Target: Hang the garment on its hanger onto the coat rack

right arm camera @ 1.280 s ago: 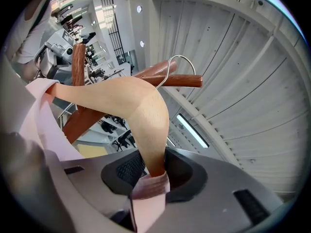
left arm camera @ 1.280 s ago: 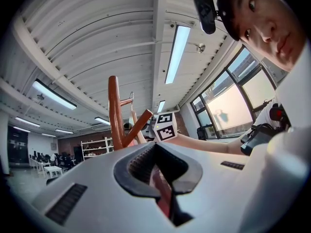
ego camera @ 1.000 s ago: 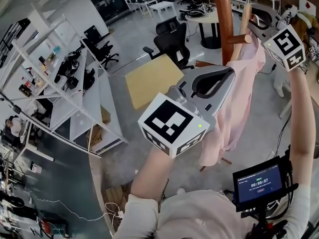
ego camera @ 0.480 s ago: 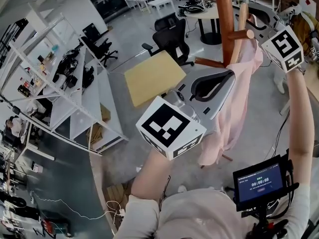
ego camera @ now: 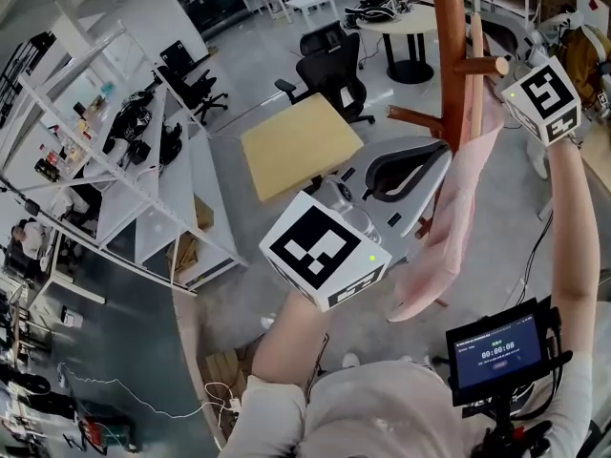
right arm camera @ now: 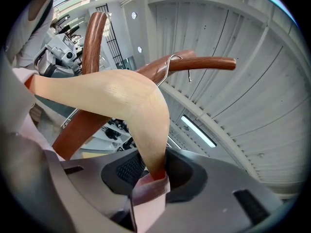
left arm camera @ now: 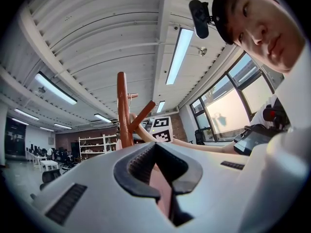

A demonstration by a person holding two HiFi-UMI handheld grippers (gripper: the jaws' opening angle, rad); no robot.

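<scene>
- The right gripper [right arm camera: 153, 171] is clamping one end of the hanger [right arm camera: 121, 98], its jaws closing on the pale wood and on the pink cloth wrapped over that end.
- The hanger is being held high against the rack [ego camera: 449, 55], with its wire hook [right arm camera: 167, 64] showing at a brown peg [right arm camera: 204, 62]. Whether the hook is resting on the peg cannot be told.
- The garment [ego camera: 449, 227] is hanging from the hanger, draping down beside the rack's post, well above the floor.
- The left gripper [left arm camera: 163, 178] is pinching a fold of the garment, its jaws nearly together with pink cloth filling the narrow gap. In the head view it is sitting lower than the right gripper, just left of the draped cloth.
- The rack is standing upright on the grey floor [ego camera: 229, 284], its pegs angling out from the post.
- A black chair [ego camera: 334, 74] is standing behind the rack, white shelves [ego camera: 143, 189] are running along the left, and a small screen [ego camera: 495, 351] is glowing at the lower right.
</scene>
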